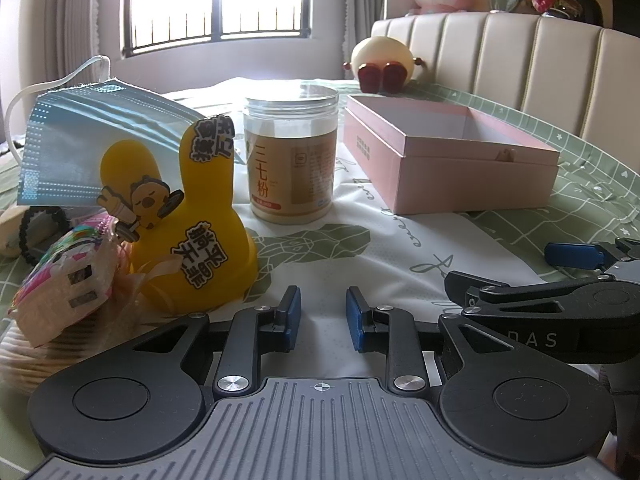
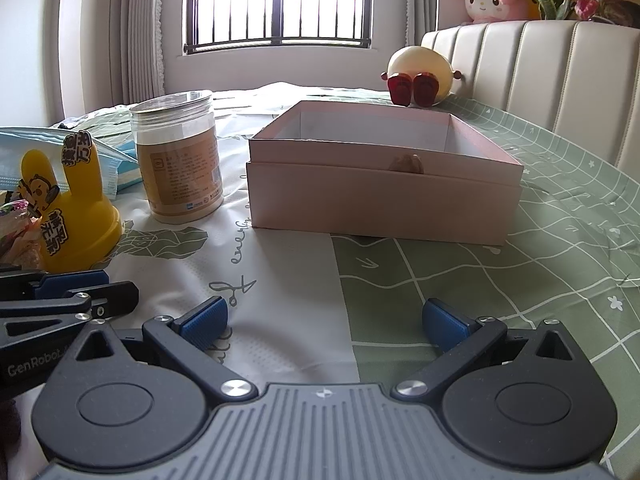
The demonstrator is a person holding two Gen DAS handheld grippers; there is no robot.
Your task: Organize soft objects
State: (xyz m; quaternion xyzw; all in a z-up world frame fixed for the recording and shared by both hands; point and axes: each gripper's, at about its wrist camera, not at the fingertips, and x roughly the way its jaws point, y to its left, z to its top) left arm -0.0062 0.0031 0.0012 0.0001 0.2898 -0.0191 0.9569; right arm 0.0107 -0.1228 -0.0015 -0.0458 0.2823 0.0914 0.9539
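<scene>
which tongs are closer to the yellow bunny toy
Left. The left tongs sit just right of the yellow bunny toy, almost at its base. The right tongs are farther right, facing the pink box.

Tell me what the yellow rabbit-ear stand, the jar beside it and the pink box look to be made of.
Yellow rabbit-ear stand: probably silicone or soft rubber; smooth, slightly translucent, rounded edges, raised stickers.
Jar: clear plastic, glossy; see-through lid and wall, paper label, beige powder inside.
Pink box: cardboard, matte; thin straight walls, crisp folded corners, white interior.
</scene>
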